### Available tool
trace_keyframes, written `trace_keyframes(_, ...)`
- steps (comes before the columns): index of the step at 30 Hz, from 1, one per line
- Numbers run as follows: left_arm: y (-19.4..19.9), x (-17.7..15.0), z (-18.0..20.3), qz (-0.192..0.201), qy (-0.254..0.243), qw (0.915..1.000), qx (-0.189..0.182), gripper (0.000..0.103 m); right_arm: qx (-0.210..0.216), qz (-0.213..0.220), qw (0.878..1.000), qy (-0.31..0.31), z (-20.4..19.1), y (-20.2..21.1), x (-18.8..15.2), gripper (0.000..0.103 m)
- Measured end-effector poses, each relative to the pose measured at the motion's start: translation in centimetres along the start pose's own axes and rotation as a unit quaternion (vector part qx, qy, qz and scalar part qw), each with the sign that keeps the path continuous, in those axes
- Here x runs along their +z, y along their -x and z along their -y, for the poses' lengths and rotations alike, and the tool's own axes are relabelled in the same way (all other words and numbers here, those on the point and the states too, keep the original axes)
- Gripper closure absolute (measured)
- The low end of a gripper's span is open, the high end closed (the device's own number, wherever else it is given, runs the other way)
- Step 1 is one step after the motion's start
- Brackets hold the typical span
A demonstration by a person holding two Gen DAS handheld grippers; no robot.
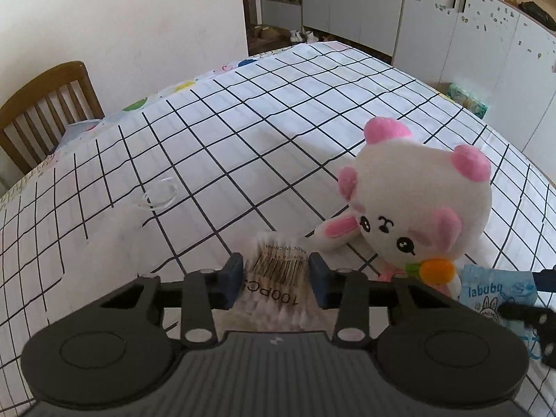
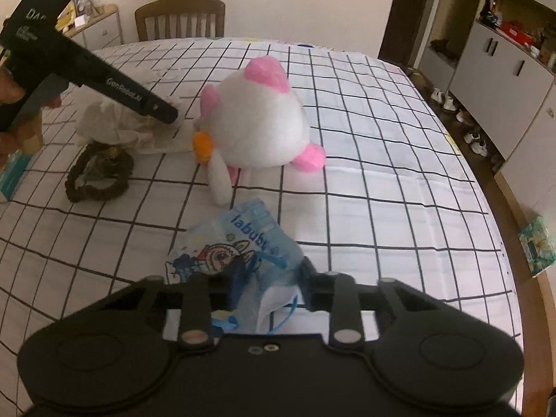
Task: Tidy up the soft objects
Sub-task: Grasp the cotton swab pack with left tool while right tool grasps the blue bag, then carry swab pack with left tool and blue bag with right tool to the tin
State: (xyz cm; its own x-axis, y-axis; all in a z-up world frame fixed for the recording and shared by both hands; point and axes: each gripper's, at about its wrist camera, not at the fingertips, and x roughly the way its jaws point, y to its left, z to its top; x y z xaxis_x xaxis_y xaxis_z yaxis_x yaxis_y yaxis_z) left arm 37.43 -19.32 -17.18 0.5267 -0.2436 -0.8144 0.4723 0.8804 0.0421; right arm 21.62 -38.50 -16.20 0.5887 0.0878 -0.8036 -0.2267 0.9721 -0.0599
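Observation:
My left gripper (image 1: 276, 279) is shut on a clear pack of cotton swabs (image 1: 278, 271) with a barcode, low over the checked tablecloth. A white and pink plush bunny (image 1: 420, 205) with an orange carrot lies just right of it; it also shows in the right wrist view (image 2: 264, 118). My right gripper (image 2: 269, 278) is shut on a blue "labubu" pouch (image 2: 243, 243), also visible in the left wrist view (image 1: 497, 290). The left gripper (image 2: 163, 109) shows in the right wrist view, over the swab pack (image 2: 166, 139).
A dark brown scrunchie (image 2: 99, 173) and a crumpled white cloth (image 2: 107, 121) lie left of the bunny. A clear ring (image 1: 158, 196) lies on the tablecloth (image 1: 243, 121). A wooden chair (image 2: 180, 17) stands at the table's far side. A tissue box (image 2: 537, 246) stands beyond the table edge.

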Motion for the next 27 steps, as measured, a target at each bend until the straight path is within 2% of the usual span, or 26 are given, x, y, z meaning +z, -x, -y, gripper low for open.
trace_keyframes(3, 0.3, -0.1, -0.2, 0.004, 0.002, 1.0000, 0.002, 0.066, 0.017, 0.003, 1.000, -0.012, 0.6, 0.2, 0.1, 0.097)
trace_keyframes(4, 0.4, -0.1, -0.3, 0.006, 0.004, 1.0000, 0.002, 0.067, 0.022, 0.003, 1.000, -0.016, 0.8, 0.4, 0.1, 0.098)
trace_keyframes(14, 3.0, -0.3, -0.8, 0.020, 0.032, 0.9992, 0.015, 0.068, 0.038, 0.031, 0.998, -0.041, 1.6, 3.7, -0.5, 0.100)
trace_keyframes(20, 6.2, -0.7, -1.2, 0.041, 0.057, 0.9974, 0.013, 0.068, 0.055, 0.062, 0.993, -0.081, 2.9, 7.2, -0.7, 0.100)
trace_keyframes(27, 10.3, -1.8, -1.4, 0.061, 0.081, 0.9948, 0.010, 0.068, 0.080, 0.086, 0.988, -0.099, 3.0, 10.4, -0.2, 0.100)
